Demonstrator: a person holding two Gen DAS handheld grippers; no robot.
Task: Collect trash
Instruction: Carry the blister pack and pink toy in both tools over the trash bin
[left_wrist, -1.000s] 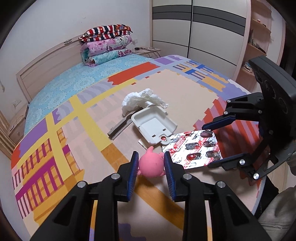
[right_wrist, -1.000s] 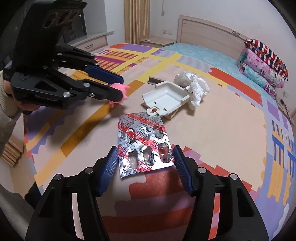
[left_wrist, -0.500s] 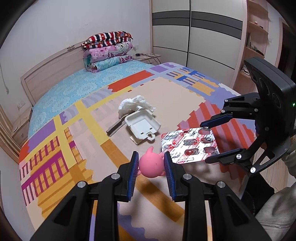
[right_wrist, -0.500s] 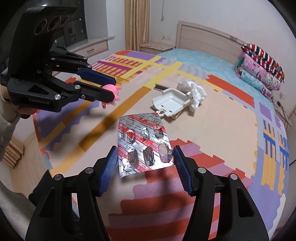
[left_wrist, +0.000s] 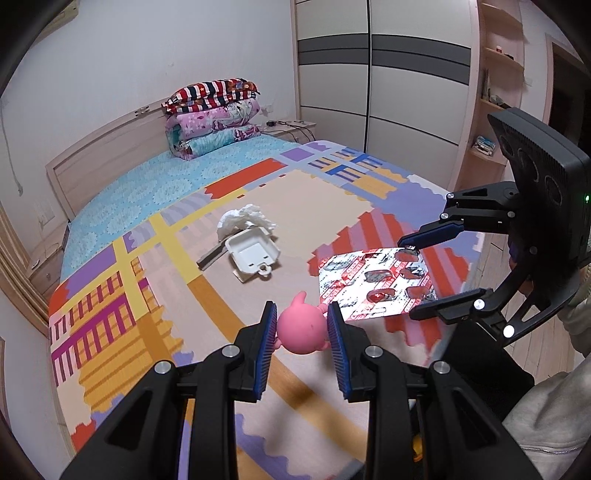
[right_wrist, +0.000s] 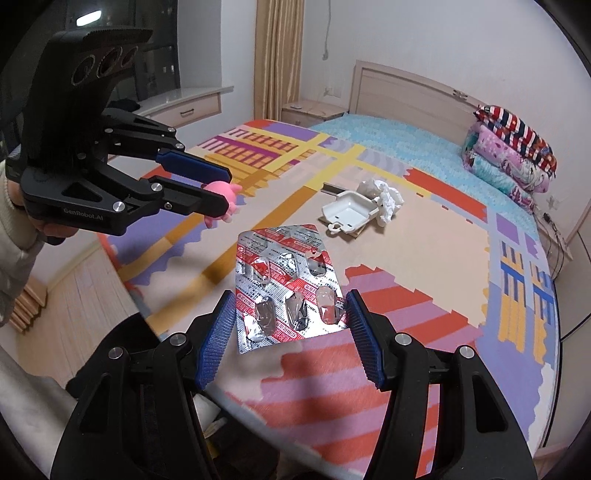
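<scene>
My left gripper (left_wrist: 301, 326) is shut on a small pink toy figure (left_wrist: 301, 326) and holds it in the air over the bed's near edge; it shows in the right wrist view (right_wrist: 221, 195) too. My right gripper (right_wrist: 291, 314) is shut on a silver and red blister pack (right_wrist: 286, 288), held flat above the bed; the pack also shows in the left wrist view (left_wrist: 373, 286). On the patterned mat lie a white plastic tray (left_wrist: 253, 253), a crumpled white tissue (left_wrist: 243, 219) and a flat cardboard strip (left_wrist: 212, 258).
The bed (left_wrist: 140, 192) carries a colourful foam mat (left_wrist: 369, 206) and a stack of folded quilts (left_wrist: 214, 110) by the headboard. A wardrobe (left_wrist: 388, 74) and shelves (left_wrist: 495, 92) stand behind. Wooden floor (right_wrist: 74, 280) and a nightstand (right_wrist: 310, 110) lie beyond the bed.
Both grippers have risen and pulled back from the bed with the toy and blister pack still held. The tray and tissue stay put and look farther away.
</scene>
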